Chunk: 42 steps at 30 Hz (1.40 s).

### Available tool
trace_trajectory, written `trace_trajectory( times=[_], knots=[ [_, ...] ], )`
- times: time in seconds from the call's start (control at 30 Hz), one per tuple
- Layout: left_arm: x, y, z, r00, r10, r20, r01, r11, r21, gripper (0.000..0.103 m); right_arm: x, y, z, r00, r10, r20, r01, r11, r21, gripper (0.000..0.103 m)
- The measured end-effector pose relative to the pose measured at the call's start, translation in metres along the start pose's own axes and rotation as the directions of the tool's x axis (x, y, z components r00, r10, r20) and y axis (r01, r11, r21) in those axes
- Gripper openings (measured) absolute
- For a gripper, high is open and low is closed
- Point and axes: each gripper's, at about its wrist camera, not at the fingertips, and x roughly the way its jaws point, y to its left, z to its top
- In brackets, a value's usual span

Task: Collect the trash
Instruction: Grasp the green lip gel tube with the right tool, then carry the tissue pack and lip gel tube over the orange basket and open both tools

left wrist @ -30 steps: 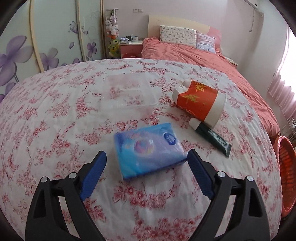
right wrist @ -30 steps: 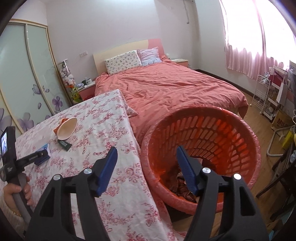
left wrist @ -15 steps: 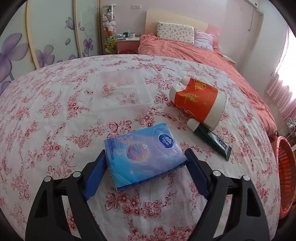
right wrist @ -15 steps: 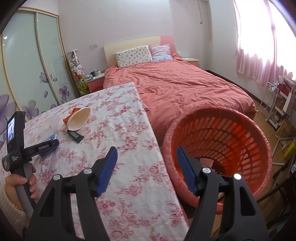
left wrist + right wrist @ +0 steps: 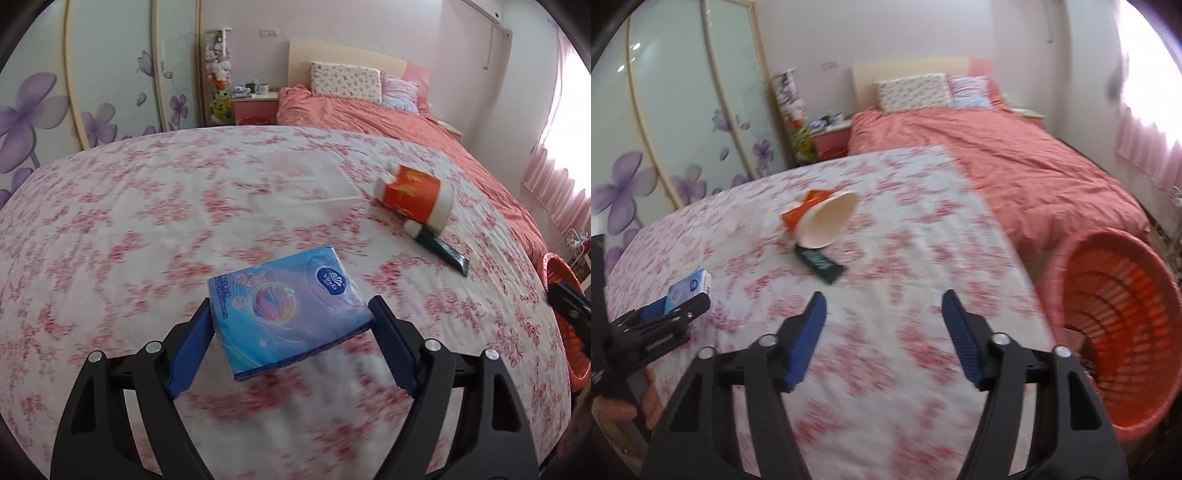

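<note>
My left gripper (image 5: 291, 325) is shut on a blue tissue pack (image 5: 288, 310) and holds it just above the flowered table (image 5: 147, 229). The pack also shows in the right wrist view (image 5: 689, 290), between the left gripper's fingers (image 5: 679, 310). My right gripper (image 5: 882, 321) is open and empty above the table's near right part. An orange and white paper cup (image 5: 415, 194) lies on its side with a dark green tube (image 5: 441, 251) beside it; both show in the right wrist view, cup (image 5: 827, 219) and tube (image 5: 822, 264).
An orange plastic basket (image 5: 1123, 325) stands on the floor right of the table, its edge also in the left wrist view (image 5: 557, 266). A clear plastic tray (image 5: 306, 177) lies on the table. A bed (image 5: 997, 155) is behind.
My left gripper closed on the tissue pack and lifted it. My right gripper swung left from over the basket to over the table.
</note>
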Motion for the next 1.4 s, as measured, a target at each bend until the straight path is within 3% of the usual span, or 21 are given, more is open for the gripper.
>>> trace_trajectory(
  times=[0.13, 0.53, 0.6, 0.67, 0.73, 1.07, 1.13, 1.4],
  knots=[
    [-0.007, 0.018, 0.003, 1.0, 0.018, 0.019, -0.017, 1.0, -0.019, 0.081, 0.033, 0.029, 0.011, 0.997, 0.043, -0.06, -0.045, 0.998, -0.035, 0.043],
    [-0.01, 0.058, 0.009, 0.999, 0.028, 0.032, -0.025, 0.997, -0.077, 0.081, 0.097, 0.073, 0.036, 0.99, -0.005, -0.142, -0.012, 0.993, -0.12, 0.043],
    [-0.009, 0.061, 0.01, 0.999, 0.025, 0.03, -0.023, 0.996, -0.083, 0.081, 0.101, 0.075, 0.038, 0.99, -0.021, -0.137, 0.002, 0.99, -0.138, 0.042],
    [-0.009, 0.064, 0.01, 0.999, 0.025, 0.03, -0.023, 0.996, -0.083, 0.081, 0.103, 0.076, 0.039, 0.988, -0.012, -0.156, -0.01, 0.991, -0.136, 0.028],
    [-0.009, 0.064, 0.009, 0.999, 0.023, 0.03, -0.02, 0.996, -0.083, 0.081, 0.101, 0.078, 0.036, 0.986, -0.002, -0.167, -0.023, 0.989, -0.144, 0.025],
    [-0.008, 0.063, 0.01, 1.0, 0.014, 0.025, -0.012, 0.997, -0.08, 0.081, 0.104, 0.093, 0.029, 0.989, -0.02, -0.148, -0.008, 0.982, -0.187, 0.032],
    [-0.009, 0.062, 0.01, 1.0, 0.013, 0.026, -0.011, 0.997, -0.077, 0.082, 0.104, 0.096, 0.03, 0.989, -0.016, -0.147, -0.014, 0.98, -0.198, 0.023],
    [-0.012, 0.057, 0.012, 0.999, 0.006, 0.034, -0.003, 0.998, -0.068, 0.082, 0.082, 0.085, 0.022, 0.991, 0.033, -0.128, -0.052, 0.987, -0.152, 0.02]
  ],
)
